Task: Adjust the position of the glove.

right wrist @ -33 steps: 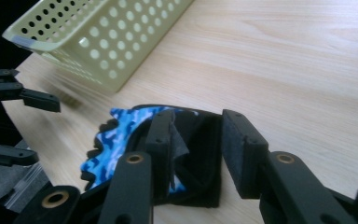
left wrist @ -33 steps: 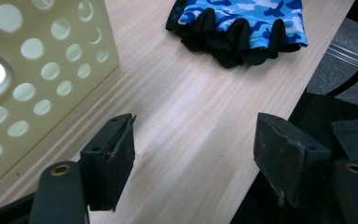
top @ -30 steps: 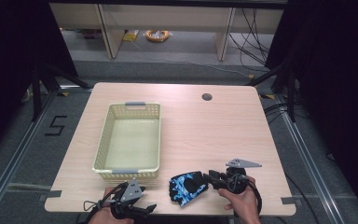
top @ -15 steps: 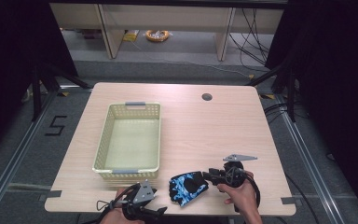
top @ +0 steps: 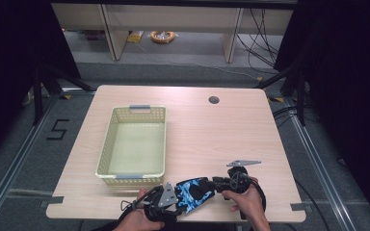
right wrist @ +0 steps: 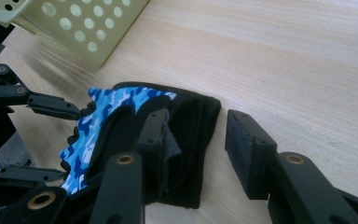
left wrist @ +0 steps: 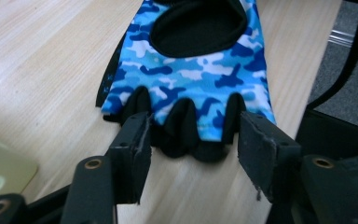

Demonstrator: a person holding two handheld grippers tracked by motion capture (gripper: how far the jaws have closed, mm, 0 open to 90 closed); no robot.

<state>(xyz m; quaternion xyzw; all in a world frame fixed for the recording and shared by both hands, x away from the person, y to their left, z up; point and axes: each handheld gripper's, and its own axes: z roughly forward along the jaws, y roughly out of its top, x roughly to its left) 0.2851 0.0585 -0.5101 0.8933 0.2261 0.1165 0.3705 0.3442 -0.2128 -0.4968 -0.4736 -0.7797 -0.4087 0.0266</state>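
A blue camouflage fingerless glove (top: 192, 192) with a black palm lies near the table's front edge. My left gripper (top: 175, 204) is at its finger end. In the left gripper view the glove's finger stubs (left wrist: 186, 126) lie between my left gripper's (left wrist: 196, 154) jaws, which have just been closing, and the pads do not visibly press. My right gripper (top: 217, 182) is at the black cuff (right wrist: 191, 140). One jaw of my right gripper (right wrist: 196, 140) sits over the cuff opening, the other stands clear beside it. These jaws have just been opening slightly.
A pale yellow perforated basket (top: 107, 154) stands empty to the left of the middle, its near corner (right wrist: 88, 32) close to the glove. A round cable hole (top: 214, 100) lies at the back. The front table edge runs just under both hands.
My left gripper has slid right along the front edge up to the glove, and its jaws now flank the finger end and stand narrower. My right gripper has stayed at the cuff.
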